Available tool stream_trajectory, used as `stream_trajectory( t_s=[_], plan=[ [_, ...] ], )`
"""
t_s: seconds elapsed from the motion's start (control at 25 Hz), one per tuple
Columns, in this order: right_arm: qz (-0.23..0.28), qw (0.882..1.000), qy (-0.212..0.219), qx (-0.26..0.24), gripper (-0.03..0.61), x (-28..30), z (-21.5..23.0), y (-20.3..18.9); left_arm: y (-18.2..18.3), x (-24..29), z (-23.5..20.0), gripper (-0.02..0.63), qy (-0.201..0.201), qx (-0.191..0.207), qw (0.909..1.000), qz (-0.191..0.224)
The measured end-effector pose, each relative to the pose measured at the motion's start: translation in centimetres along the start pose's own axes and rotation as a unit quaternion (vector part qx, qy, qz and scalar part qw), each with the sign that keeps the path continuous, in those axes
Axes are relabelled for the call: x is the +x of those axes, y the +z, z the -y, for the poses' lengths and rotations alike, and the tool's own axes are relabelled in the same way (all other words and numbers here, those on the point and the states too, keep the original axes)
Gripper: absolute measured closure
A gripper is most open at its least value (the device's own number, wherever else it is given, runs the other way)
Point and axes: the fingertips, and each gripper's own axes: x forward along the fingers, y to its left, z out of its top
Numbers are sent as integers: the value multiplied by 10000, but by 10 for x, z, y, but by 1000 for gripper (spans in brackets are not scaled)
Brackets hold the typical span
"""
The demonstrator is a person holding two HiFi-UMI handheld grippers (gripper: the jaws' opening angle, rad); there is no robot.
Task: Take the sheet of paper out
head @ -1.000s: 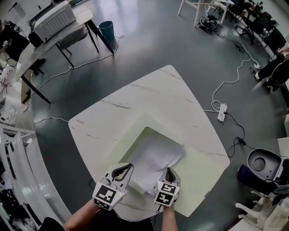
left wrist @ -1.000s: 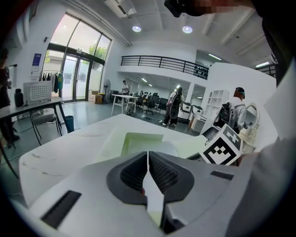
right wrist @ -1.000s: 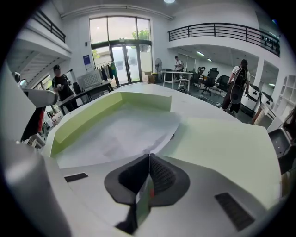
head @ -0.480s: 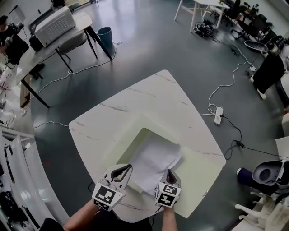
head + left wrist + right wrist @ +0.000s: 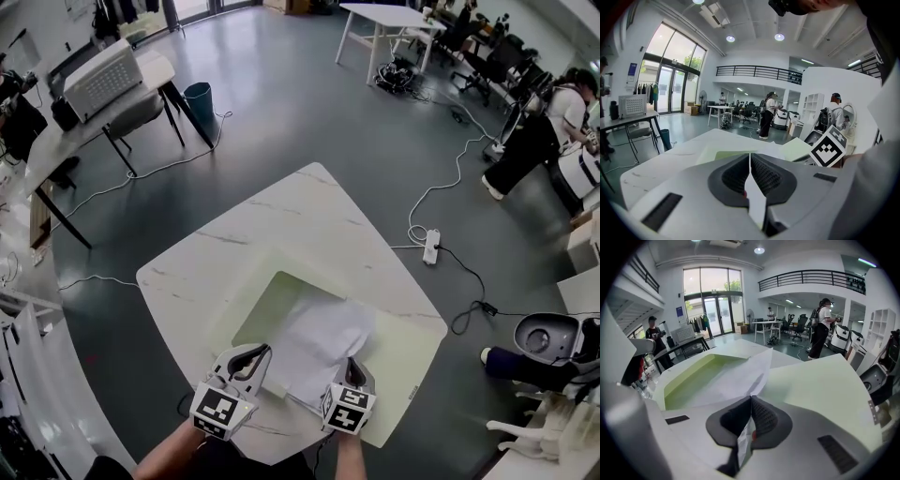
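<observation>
Head view: left gripper [image 5: 253, 352], right gripper [image 5: 352, 365] pinch sheet [image 5: 319, 339].

bright, even daylight | ceiling lamps glare | fisheye edges, dark corners

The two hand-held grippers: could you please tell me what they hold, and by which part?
The left hand-held gripper and right hand-held gripper both pinch the white sheet of paper at its near edge.

Right gripper [image 5: 751, 401] jaws clamped on white paper sheet [image 5: 736, 376], green folder [image 5: 684, 376] beyond
</observation>
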Motion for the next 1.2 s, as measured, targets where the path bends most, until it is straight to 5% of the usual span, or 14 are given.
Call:
stream_trajectory(
  t_s=[0.64, 1.2],
  plan=[
    [896, 9924, -802, 271, 561, -125, 32, 49, 77, -56, 52, 583, -654, 559, 9944, 617],
    [2197, 9621, -1586, 313, 561, -286, 11, 76, 113, -148, 89, 583, -1294, 1070, 9778, 1250]
  ],
)
